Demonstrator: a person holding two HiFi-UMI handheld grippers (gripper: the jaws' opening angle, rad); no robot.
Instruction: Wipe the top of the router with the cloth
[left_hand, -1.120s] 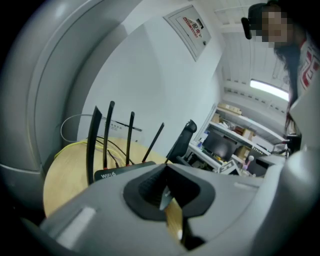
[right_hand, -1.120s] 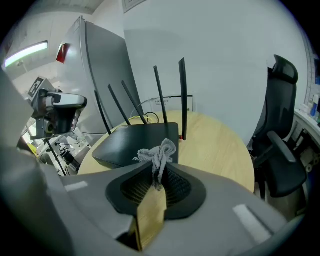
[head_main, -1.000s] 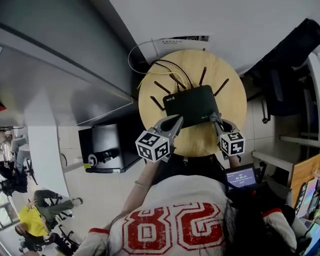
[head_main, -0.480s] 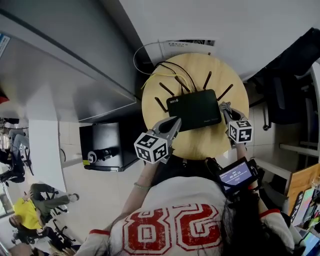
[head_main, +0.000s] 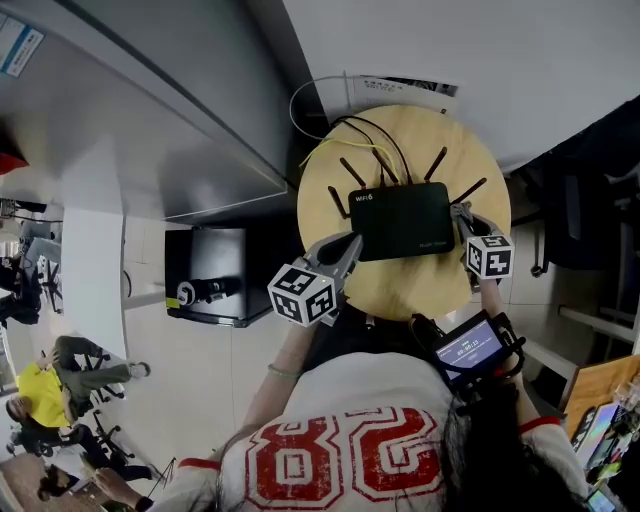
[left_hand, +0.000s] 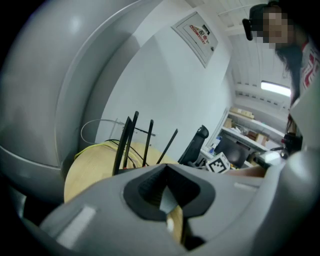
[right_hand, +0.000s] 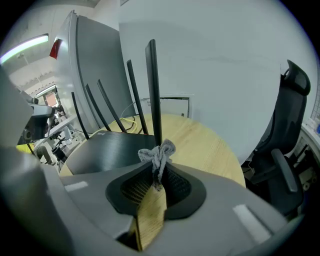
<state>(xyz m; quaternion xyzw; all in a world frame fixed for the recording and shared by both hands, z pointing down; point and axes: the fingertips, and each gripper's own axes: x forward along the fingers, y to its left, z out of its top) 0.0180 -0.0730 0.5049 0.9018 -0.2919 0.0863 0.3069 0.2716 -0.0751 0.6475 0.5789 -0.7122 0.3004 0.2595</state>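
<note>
The black router (head_main: 405, 220) lies flat on the round wooden table (head_main: 400, 285), its antennas pointing toward the wall. My right gripper (head_main: 461, 213) is at the router's right edge, shut on a small bunched grey cloth (right_hand: 159, 152). In the right gripper view the cloth sticks up from the jaws just right of the router's top (right_hand: 102, 149), in front of one upright antenna (right_hand: 152, 90). My left gripper (head_main: 349, 247) hovers at the router's near left corner, shut with nothing in it. The left gripper view shows the antennas (left_hand: 127, 142) and the table (left_hand: 90, 167) beyond the jaws.
Yellow and black cables (head_main: 350, 130) run off the table's far edge to the wall. A black cabinet (head_main: 205, 285) stands on the floor left of the table, and a dark office chair (right_hand: 282, 150) to its right. A small screen (head_main: 470, 346) sits on the person's right forearm.
My right gripper has slid with the cloth from the router's near right corner out to its right edge. The left gripper stays by the near left corner.
</note>
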